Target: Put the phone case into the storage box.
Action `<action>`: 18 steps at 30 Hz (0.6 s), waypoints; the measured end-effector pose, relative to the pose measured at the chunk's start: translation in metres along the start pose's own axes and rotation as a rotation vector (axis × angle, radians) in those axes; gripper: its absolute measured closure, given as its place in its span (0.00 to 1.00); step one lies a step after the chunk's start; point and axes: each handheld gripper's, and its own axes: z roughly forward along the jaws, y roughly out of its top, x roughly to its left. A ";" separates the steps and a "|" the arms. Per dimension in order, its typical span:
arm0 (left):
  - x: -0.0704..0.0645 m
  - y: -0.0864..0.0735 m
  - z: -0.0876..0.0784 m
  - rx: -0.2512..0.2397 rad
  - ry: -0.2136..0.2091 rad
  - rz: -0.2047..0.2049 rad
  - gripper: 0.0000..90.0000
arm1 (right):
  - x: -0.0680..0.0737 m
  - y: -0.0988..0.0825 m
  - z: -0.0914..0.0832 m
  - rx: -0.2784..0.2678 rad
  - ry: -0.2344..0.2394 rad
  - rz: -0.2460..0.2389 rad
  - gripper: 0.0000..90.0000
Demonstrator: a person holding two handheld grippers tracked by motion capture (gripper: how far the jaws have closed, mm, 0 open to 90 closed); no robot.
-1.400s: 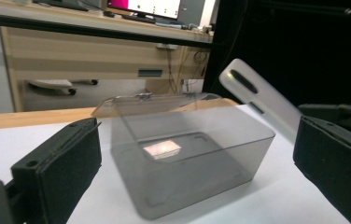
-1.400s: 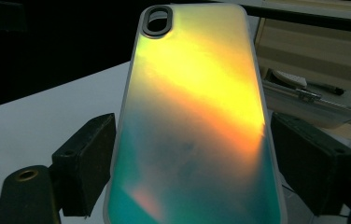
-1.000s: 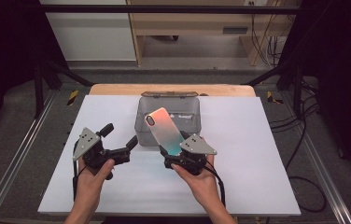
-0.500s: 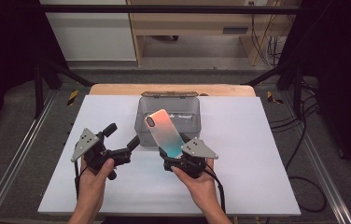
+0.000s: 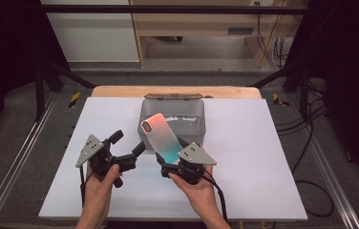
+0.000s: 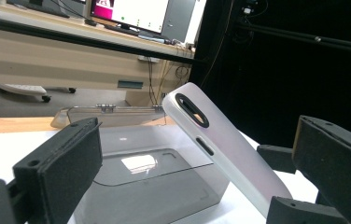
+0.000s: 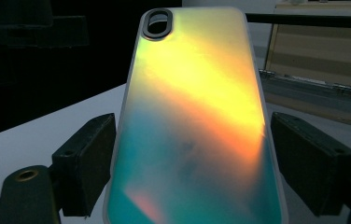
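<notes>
The phone case [image 5: 162,138], iridescent orange fading to teal, stands tilted in the lower middle of the high view, its bottom end between the jaws of the right gripper [image 5: 170,160] and its camera cutout pointing toward the upper left; in the right gripper view the phone case [image 7: 197,121] fills the centre, with one black jaw pad against its left edge and the other close beside its right edge, so the jaws stand wide and clamp it by its two long sides; the person's right hand [image 5: 194,188] grips that tool from the bottom of the frame; just left of it, the left gripper [image 5: 129,145] is held by the left hand [image 5: 102,179], its jaws spread well apart with nothing between the pads; in the left gripper view the case [image 6: 225,149] leans in the right half of the frame, apart from both pads; behind the case, near the centre of the high view, a clear plastic box [image 5: 192,114] sits on the white table [image 5: 263,157], its lid laid open toward the far edge.
</notes>
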 end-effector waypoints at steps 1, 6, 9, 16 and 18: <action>0.000 -0.001 0.000 0.000 -0.001 -0.006 0.02 | 0.000 0.000 0.000 0.000 0.001 -0.006 0.19; 0.001 -0.004 0.000 -0.004 -0.010 -0.041 0.02 | 0.002 0.000 0.002 -0.001 0.001 0.005 0.19; 0.001 -0.006 0.001 -0.004 -0.013 -0.058 0.04 | 0.005 0.000 0.002 -0.002 0.006 -0.001 0.19; 0.001 -0.010 0.002 -0.009 -0.024 -0.104 0.16 | 0.010 0.000 0.004 -0.005 0.009 -0.007 0.19; 0.002 -0.011 0.003 -0.006 -0.018 -0.108 0.17 | 0.011 0.000 0.005 -0.006 0.011 -0.014 0.19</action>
